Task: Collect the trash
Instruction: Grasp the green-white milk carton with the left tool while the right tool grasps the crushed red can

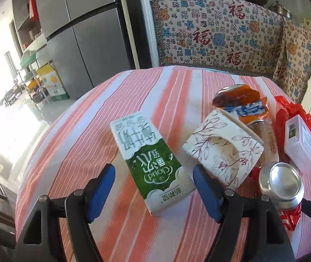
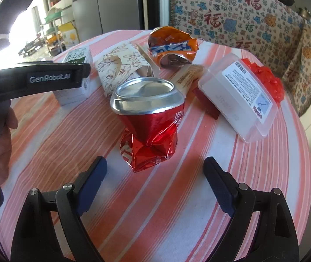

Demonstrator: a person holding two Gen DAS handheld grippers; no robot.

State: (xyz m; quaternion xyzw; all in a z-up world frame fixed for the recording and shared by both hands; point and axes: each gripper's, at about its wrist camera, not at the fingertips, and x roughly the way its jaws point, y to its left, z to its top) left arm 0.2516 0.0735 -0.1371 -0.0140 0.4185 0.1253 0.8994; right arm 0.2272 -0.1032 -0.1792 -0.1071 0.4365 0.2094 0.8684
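Observation:
A green and white milk carton [image 1: 150, 163] lies flat on the striped round table [image 1: 103, 113], its near end between the fingers of my open left gripper [image 1: 153, 187]. A floral paper box [image 1: 223, 150] lies to its right. A crushed red can [image 2: 149, 122] stands just beyond my open right gripper [image 2: 155, 179]; it also shows in the left wrist view [image 1: 281, 185]. A crushed orange can [image 2: 173, 45], a clear plastic box [image 2: 240, 96] and a red plastic bag [image 2: 264, 78] lie further back. Both grippers are empty.
The left gripper's body [image 2: 46, 79] and the hand holding it cross the right wrist view at the left. A patterned cloth-covered sofa [image 1: 221, 32] stands behind the table, a grey fridge [image 1: 83, 32] to the left. A wrapped stick [image 2: 188, 76] lies among the trash.

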